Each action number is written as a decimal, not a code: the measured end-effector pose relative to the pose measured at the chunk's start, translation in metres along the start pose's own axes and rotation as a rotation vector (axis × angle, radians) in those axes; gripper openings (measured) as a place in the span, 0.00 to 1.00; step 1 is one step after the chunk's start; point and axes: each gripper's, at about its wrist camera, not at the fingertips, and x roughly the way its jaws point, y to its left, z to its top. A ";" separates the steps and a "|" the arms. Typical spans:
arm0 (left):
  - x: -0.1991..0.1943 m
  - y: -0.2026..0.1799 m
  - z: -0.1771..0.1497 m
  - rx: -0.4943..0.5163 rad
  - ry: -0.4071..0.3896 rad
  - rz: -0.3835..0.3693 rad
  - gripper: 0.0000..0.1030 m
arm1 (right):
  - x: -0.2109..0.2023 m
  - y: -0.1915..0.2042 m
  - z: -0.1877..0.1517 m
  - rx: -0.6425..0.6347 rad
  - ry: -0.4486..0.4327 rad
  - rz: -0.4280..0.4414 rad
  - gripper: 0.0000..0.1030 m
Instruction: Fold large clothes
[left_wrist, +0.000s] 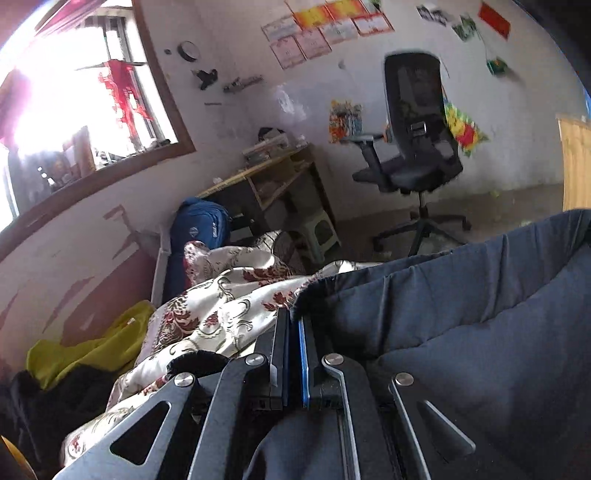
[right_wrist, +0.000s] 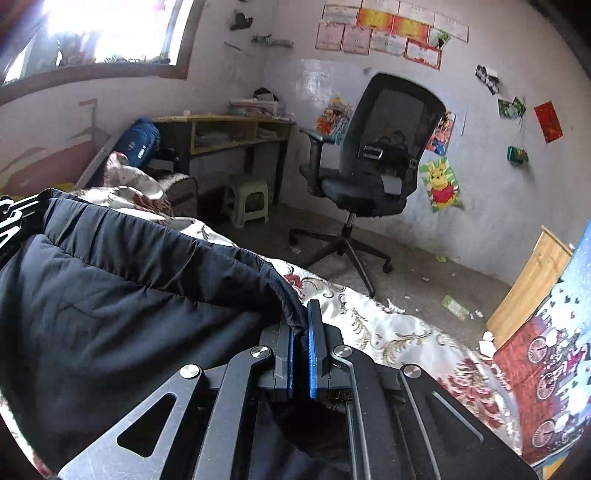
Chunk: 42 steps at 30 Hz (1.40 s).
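Both claws, left and right, clamped on dark jacket hem over bed; fold underway, unfinished.

hand-held gripper | black linkage arms | silver pivot screws | blue pads

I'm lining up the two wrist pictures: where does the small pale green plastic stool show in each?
Left wrist: small pale green plastic stool centre, beside the wooden desk.
Right wrist: stool upper centre-left, under the desk's right end.
Shared landmark: black mesh office chair, right of it.
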 end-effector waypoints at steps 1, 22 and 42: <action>0.008 -0.005 0.000 0.009 0.007 0.002 0.04 | 0.011 0.001 -0.004 0.009 0.009 -0.001 0.05; 0.025 0.029 -0.023 -0.267 0.039 -0.233 0.86 | -0.002 -0.029 -0.048 0.186 -0.090 0.169 0.71; 0.081 -0.040 -0.040 -0.115 0.245 -0.508 0.90 | 0.110 -0.013 -0.066 0.151 0.224 0.367 0.71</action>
